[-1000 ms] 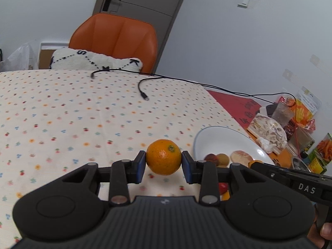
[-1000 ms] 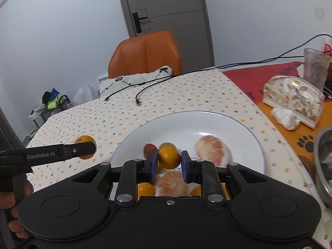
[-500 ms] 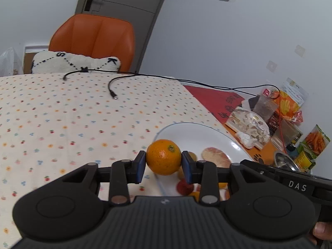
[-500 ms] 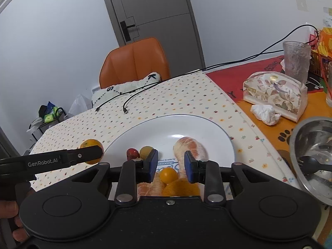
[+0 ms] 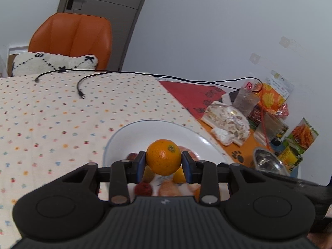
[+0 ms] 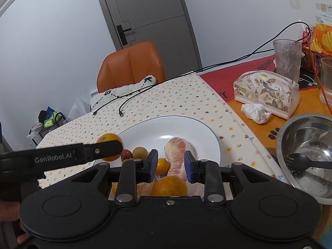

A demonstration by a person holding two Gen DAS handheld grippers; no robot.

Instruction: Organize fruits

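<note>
Holding an orange (image 5: 163,157) over the white plate (image 5: 157,127)

Pinching the orange between the blue pads (image 5: 141,167) of the left gripper (image 5: 163,166), above the plate's near-left rim; right gripper (image 6: 170,165) hanging spread apart and gripping nothing, hovering over the peeled citrus (image 6: 178,152), small orange fruit (image 6: 162,165) and red fruit (image 6: 126,153) lying in the plate on the dotted tablecloth (image 5: 51,112)

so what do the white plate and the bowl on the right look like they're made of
White plate: likely glazed ceramic, going by its smooth, glossy, even white surface, though melamine can't be ruled out. Bowl: metal, probably stainless steel, with a silvery reflective inside showing dull scuffs and crumbs; a black utensil lies in it.
</note>
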